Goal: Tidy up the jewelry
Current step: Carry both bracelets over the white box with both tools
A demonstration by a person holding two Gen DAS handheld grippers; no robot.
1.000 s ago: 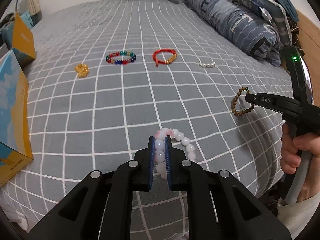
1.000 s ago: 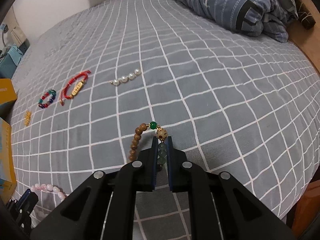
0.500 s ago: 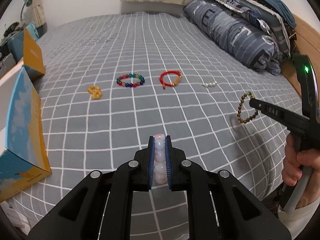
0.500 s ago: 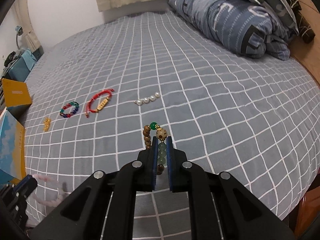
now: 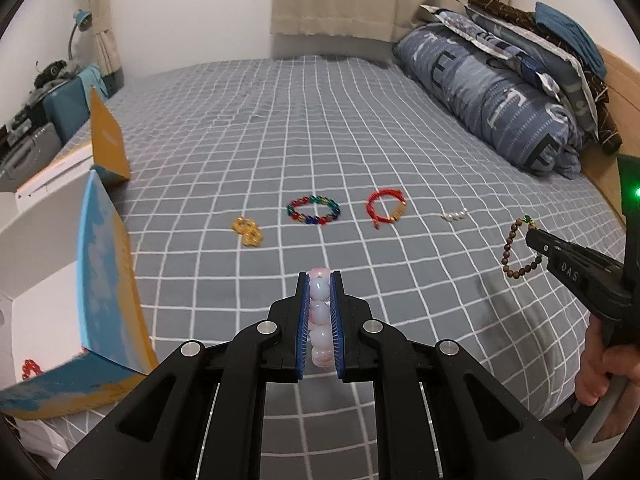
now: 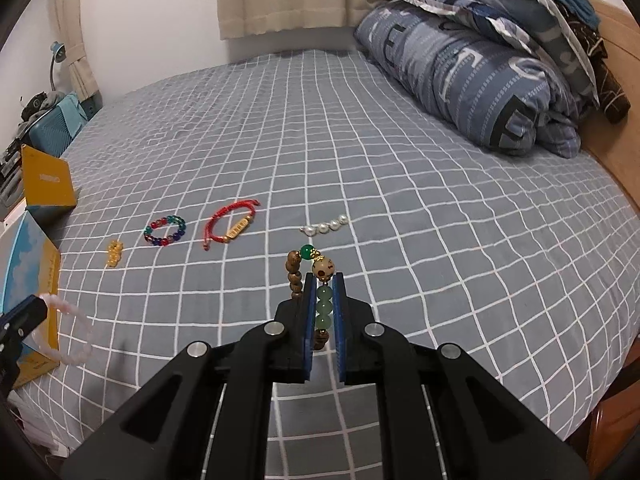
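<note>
Pink bead bracelet clamped between left gripper pads, off the bed. Right gripper clamped on wooden bead bracelet, loop hanging left.

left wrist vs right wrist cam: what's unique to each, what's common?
Left wrist only: pink bead bracelet clamped in the left gripper, a small red beaded piece inside the open white box, the person's hand on the right gripper.
Right wrist only: green jade beads of the brown wooden bead bracelet between the right gripper's pads.
Both: multicoloured bead bracelet, red cord bracelet, pearl strand, gold charm, grey checked bedspread.
</note>
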